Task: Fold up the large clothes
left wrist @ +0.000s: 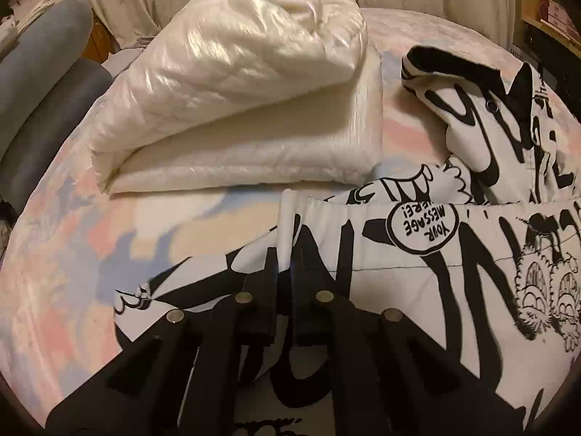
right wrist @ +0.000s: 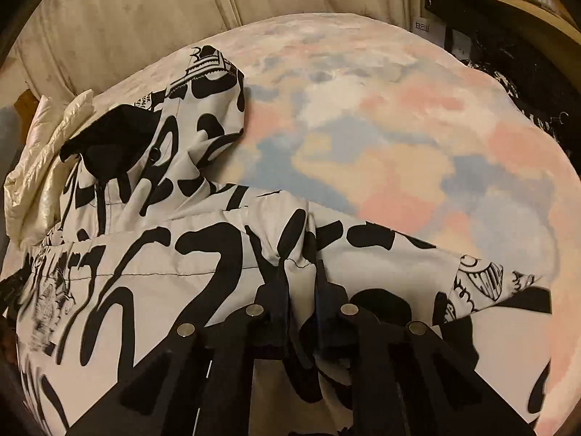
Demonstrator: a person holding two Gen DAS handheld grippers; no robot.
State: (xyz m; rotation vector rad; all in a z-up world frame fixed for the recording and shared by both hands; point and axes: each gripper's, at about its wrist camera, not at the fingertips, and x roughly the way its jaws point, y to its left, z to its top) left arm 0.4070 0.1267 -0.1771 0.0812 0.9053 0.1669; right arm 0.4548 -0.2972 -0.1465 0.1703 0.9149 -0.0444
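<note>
— Where's the jacket just now?

— Spread on the bed (right wrist: 399, 127), on that pastel cloud-print cover. It's the black-and-white graffiti jacket (left wrist: 417, 254), padded, with a round speech bubble (left wrist: 423, 229) printed on it. From the left-hand camera its hood (left wrist: 472, 109) lies farther up the bed, dark lining showing.

— And the tongs?

— The left tongs (left wrist: 287, 279) are pressed together on the jacket near its left edge, a fold of the cloth caught between the tips. The right tongs (right wrist: 301, 283) are doing likewise on the other side: pinched onto a ridge of the jacket, the fabric puckered up between the two fingers. Both point steeply down at the bed.

— Anything else on the bed?

— A cream quilted jacket (left wrist: 232, 98), shiny, folded into a thick bundle. It sits beyond the left tongs, just beside the printed jacket's upper edge; from the right-hand camera only a corner of it peeks out past the hood at the far left.

— Around the bed?

— Pale curtains (right wrist: 127, 25) behind it, a wooden shelf (right wrist: 508, 3) at the upper right with some pink boxes on it, and something grey and rounded off the left side that I can't make out.
</note>
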